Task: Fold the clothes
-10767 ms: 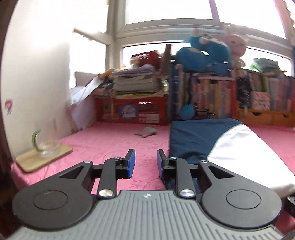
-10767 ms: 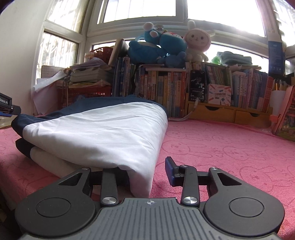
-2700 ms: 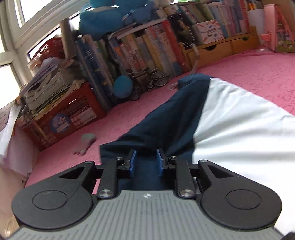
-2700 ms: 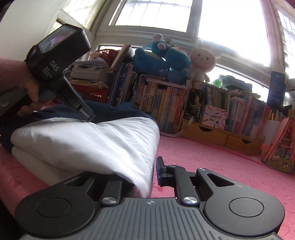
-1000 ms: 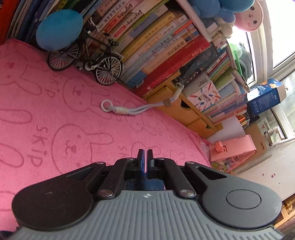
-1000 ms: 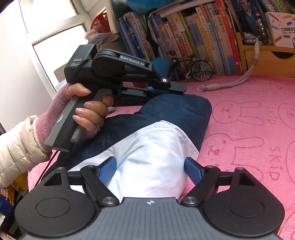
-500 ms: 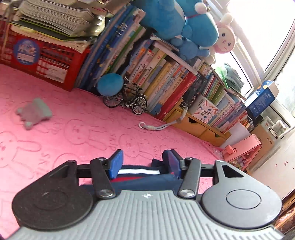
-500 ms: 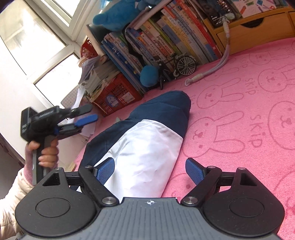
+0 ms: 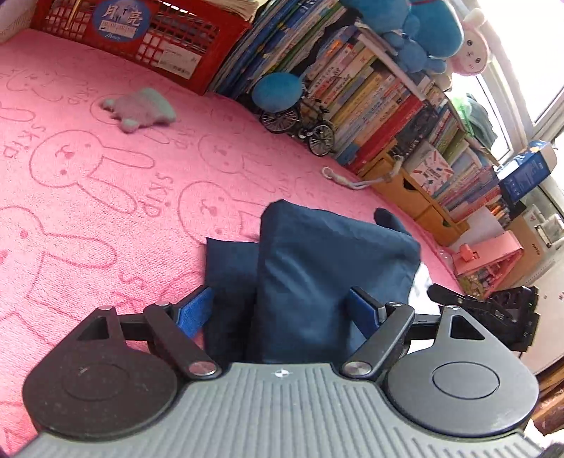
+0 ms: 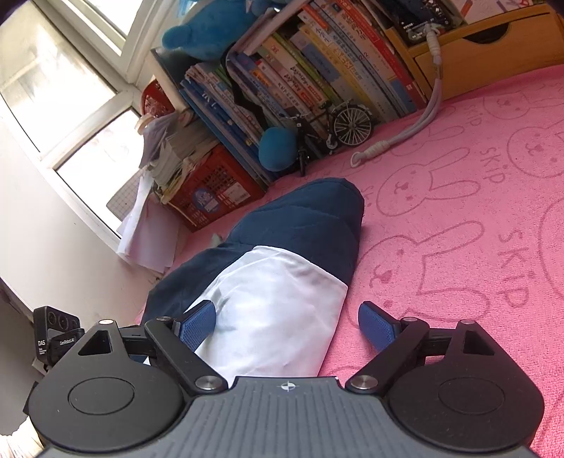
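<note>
**Folded garment between two open hand-held grippers**

While both tools hang over the pink rabbit-print bed cover (image 10: 476,197), the navy-and-white garment (image 10: 282,282) lies on it as a long, narrow bundle of several layers. Left to right: the left hand-held gripper (image 9: 282,310) has its jaws spread wide and holds nothing; the navy end of the garment (image 9: 328,274) sits directly ahead of it, between and beyond the blue pads, with a lower navy layer showing at its left edge. Whether the pads touch cloth cannot be told. The right hand-held gripper (image 10: 287,324) is likewise wide open and empty; the white end of the garment fills the gap between its fingers.

Key relation: the bundle's long axis runs away from both grippers toward the bookshelf (image 10: 317,81), and the two tools sit side by side at its near end, the left over navy cloth, the right over white. Neither is clearly nearer.

Judgement: the garment already lies folded lengthwise. This arrangement fits either a pause before a further crosswise fold or a finished bundle just let go; the views do not settle which.

Beyond the garment lie a small grey cloth toy (image 9: 141,109), a model bicycle (image 9: 303,123) and a red crate (image 9: 141,31).
</note>
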{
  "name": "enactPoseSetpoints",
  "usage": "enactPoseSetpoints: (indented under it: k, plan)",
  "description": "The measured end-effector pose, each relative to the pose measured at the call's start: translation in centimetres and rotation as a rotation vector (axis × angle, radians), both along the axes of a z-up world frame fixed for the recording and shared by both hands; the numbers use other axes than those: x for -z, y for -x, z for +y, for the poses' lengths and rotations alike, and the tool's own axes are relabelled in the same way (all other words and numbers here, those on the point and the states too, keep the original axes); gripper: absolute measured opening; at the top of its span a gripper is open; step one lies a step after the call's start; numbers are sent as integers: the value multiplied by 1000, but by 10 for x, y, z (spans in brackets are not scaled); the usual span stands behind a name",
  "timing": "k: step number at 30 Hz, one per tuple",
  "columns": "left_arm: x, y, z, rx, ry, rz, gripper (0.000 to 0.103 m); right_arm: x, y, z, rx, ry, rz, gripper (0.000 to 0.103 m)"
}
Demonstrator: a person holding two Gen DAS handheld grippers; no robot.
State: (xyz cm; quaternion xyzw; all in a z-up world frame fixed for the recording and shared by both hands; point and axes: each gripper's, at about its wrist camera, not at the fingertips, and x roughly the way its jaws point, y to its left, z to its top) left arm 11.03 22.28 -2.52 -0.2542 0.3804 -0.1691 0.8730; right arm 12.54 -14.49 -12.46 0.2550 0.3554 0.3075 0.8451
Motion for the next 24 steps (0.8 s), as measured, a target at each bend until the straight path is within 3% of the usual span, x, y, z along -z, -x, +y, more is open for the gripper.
enactPoseSetpoints:
  k: [7,13,16,19,21,24]
  plan:
    - [8,-7,6,-1,46,-27,85,1,-4,3,-26,5,-7,91]
    - [7,1,-10,20,-59,-89,83,2,-13,11,-74,5,-28,97]
    - [9,-1,-2,0,1,-74,82,2,-20,16,-87,3,-28,98]
    - [16,-4,13,-63,105,-21,58,3,-25,22,-96,-4,-32,103]
    - [23,-6,25,-100,193,30,35,4,-27,24,-102,-12,-35,103]
    - [36,-6,35,-115,326,78,25,7,-27,19,-93,-53,-27,100]
